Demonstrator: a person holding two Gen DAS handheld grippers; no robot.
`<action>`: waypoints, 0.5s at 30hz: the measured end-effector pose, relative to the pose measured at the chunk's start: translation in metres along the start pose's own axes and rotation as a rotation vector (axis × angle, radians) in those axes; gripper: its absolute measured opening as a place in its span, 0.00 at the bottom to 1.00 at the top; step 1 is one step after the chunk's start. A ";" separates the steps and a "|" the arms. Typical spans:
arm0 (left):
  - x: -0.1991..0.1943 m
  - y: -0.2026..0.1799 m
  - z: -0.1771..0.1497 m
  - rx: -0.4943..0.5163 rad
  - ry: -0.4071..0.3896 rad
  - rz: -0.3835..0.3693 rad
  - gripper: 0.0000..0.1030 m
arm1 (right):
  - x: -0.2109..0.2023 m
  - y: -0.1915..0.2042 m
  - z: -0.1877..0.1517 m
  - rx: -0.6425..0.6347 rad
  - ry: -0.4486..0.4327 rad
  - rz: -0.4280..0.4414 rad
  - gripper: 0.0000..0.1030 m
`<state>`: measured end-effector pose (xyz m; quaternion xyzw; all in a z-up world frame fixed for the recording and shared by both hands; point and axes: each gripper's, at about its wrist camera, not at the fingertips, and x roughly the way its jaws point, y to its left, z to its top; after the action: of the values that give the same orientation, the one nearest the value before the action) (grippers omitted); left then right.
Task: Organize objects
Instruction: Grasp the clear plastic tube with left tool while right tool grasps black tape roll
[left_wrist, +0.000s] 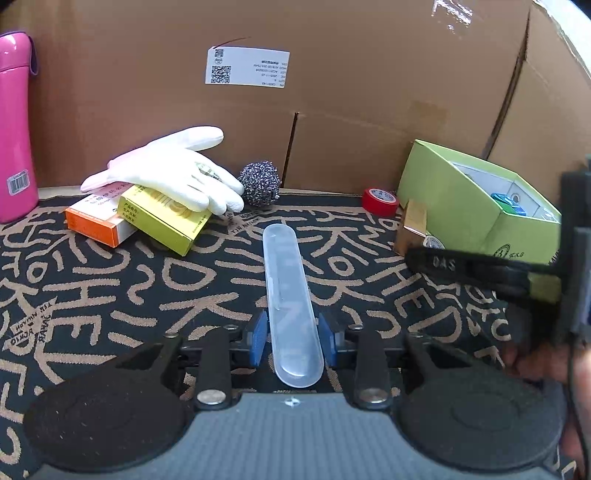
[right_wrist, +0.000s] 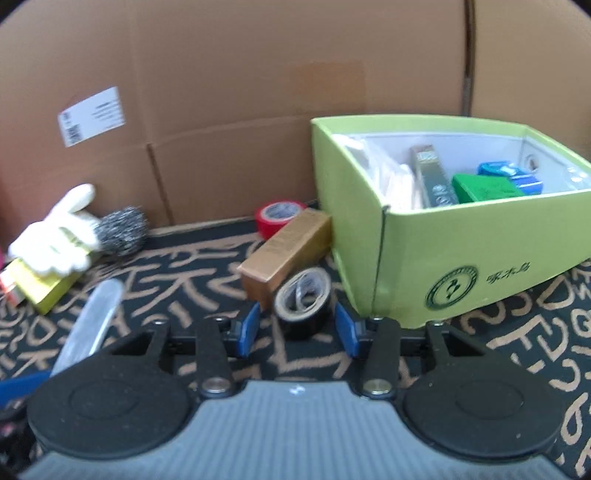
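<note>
Left gripper pinches the clear case — right gripper blurred, straddling black tape, contact unclear.

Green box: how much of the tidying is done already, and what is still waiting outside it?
Done: the green box holds several small packets. In hand: the left hand-held gripper straddles the clear case, grip unclear; the right hand-held gripper stands open around the black tape roll. Left: red tape, gold box, white glove, steel scourer, orange carton and yellow carton lie on the mat.
</note>
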<state>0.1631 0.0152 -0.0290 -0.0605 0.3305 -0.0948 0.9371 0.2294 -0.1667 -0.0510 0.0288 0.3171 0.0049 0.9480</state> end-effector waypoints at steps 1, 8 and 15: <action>0.000 0.001 0.000 0.006 -0.002 -0.005 0.33 | 0.001 0.000 0.000 -0.002 0.002 -0.003 0.31; -0.003 0.004 -0.002 0.037 0.003 -0.040 0.30 | -0.028 -0.006 -0.020 -0.115 0.022 0.131 0.31; -0.022 -0.008 -0.014 0.159 0.039 -0.104 0.29 | -0.087 -0.018 -0.054 -0.305 0.071 0.256 0.31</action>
<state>0.1366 0.0118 -0.0251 -0.0010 0.3366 -0.1705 0.9261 0.1271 -0.1841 -0.0422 -0.0752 0.3395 0.1746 0.9212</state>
